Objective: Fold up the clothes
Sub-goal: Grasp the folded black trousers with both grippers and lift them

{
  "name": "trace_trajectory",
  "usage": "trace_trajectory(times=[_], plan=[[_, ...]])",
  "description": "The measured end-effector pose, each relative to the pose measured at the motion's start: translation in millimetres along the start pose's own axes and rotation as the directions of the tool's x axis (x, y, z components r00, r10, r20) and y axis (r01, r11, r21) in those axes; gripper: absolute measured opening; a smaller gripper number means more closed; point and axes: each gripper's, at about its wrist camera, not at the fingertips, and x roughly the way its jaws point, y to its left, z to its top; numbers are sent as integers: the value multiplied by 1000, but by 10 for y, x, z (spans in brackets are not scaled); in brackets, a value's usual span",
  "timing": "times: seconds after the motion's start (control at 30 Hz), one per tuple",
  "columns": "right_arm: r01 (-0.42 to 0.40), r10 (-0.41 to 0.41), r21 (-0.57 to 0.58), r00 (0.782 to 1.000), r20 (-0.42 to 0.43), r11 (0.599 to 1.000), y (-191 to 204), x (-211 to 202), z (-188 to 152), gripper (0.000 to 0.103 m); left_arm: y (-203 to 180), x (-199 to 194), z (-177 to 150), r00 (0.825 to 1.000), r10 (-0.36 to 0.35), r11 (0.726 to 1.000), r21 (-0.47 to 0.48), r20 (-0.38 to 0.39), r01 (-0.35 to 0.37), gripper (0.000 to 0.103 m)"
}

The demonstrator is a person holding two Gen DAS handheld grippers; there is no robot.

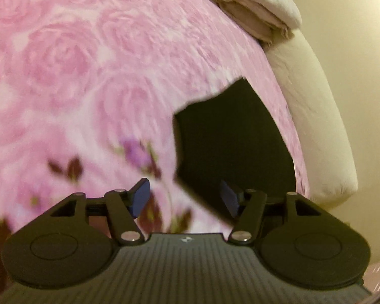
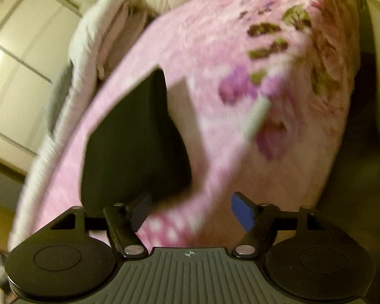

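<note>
Both grippers point forward and downward over a bed covered by a pink rose-patterned blanket [image 1: 93, 58], and both views are smeared by motion blur.

In the left wrist view, the left gripper [image 1: 185, 197] has its blue-padded fingers [image 1: 140, 196] spread wide apart with nothing pressed between them. A dark folded garment [image 1: 230, 139] lies flat on the blanket ahead and slightly to the right of the gripper's centre line. Its near edge reaches down toward the right-hand pad, though the blur hides whether the two touch. Beyond the blanket's edge, cream bedding [image 1: 316, 116] curves along the right, with a stack of pale folded linens [image 1: 253, 5] at the top.

In the right wrist view, the right gripper [image 2: 191, 211] also holds its fingers [image 2: 243, 214] well apart, gripping nothing. The same dark garment [image 2: 134, 152] sits ahead and to the left, its near edge just above the left-hand pad. The view is rolled, so the bed slants across the picture. White wardrobe doors [image 2: 22, 58] stand at the far left.
</note>
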Motion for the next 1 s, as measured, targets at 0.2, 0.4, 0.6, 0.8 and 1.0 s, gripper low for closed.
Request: trace_trajectory(times=[0.2,0.4,0.6,0.8,1.0], plan=[[-70,70,21,998,-2,997,29,313,504,80,-33,313,347,999,-41,998,47,-17,42,63],[-67,66,-5,996,-62,998,191,778,855,81,-95,676,514,986,-145,989,2,-81,146,64],[-94,94,1,990,-105,996,243,1096,989,81,-266,948,582,977,-171,983,42,-128,178,67],[-184,186,25,974,-128,983,268,1342,1004,81,-342,1155,578,966,-216,971,77,-141,228,60],[-272,278,77,956,-95,959,188,1494,926,43,-356,1316,552,959,-253,958,108,-128,267,34]])
